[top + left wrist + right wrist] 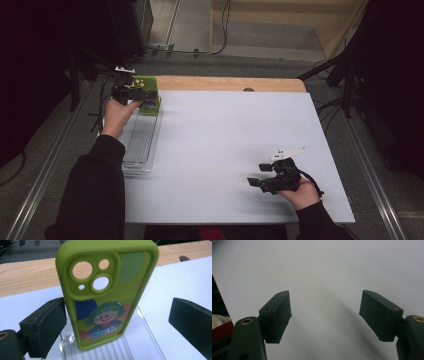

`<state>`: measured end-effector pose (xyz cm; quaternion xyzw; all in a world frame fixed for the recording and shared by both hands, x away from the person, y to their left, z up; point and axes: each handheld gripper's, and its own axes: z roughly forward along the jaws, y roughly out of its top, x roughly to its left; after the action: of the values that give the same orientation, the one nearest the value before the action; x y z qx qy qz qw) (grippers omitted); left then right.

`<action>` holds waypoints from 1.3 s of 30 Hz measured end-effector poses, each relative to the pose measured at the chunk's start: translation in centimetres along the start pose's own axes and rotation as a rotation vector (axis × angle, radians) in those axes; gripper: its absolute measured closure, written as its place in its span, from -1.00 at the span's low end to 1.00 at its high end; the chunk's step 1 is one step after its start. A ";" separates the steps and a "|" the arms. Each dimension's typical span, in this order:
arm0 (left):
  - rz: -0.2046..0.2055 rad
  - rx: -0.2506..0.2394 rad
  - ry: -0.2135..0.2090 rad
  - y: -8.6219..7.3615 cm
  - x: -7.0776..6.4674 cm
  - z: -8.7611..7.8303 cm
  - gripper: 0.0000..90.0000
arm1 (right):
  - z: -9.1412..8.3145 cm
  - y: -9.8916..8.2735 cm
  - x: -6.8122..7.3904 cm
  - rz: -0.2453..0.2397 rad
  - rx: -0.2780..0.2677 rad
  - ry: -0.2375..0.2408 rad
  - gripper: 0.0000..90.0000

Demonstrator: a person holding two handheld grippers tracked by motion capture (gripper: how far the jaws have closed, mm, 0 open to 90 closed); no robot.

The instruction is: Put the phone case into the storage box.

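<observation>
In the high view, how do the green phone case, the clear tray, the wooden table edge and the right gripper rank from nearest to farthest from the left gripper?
1. Green phone case: right beside the left gripper, far left.
2. Clear tray: just below it, left edge.
3. Wooden table edge: runs off rightward along the far side.
4. Right gripper: near right.

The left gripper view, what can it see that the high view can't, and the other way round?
Only the left gripper view shows the picture on the green phone case: a clown with green hair, plus the camera holes. Only the high view shows the person's arms, the right tongs open above the white table, and the floor around it. Both show the case standing in the clear ribbed tray, between the open left tongs.
</observation>
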<state>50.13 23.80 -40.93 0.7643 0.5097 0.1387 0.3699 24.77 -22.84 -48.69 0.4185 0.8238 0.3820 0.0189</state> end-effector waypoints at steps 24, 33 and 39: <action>0.019 0.097 -0.190 -0.5 -1.6 -2.9 -0.88 | 0.0 0.0 0.0 0.004 0.000 0.001 -0.48; 0.043 0.106 -0.243 -0.6 -3.1 -3.2 -0.87 | 0.0 0.0 -0.1 0.005 0.000 -0.001 -0.48; 0.056 0.111 -0.262 -0.6 -4.1 -3.4 -0.87 | 0.0 0.0 -0.1 0.008 -0.004 0.001 -0.48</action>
<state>45.90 21.72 -38.38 0.8091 0.4425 0.0196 0.3863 24.85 -22.96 -48.69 0.4215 0.8214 0.3839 0.0179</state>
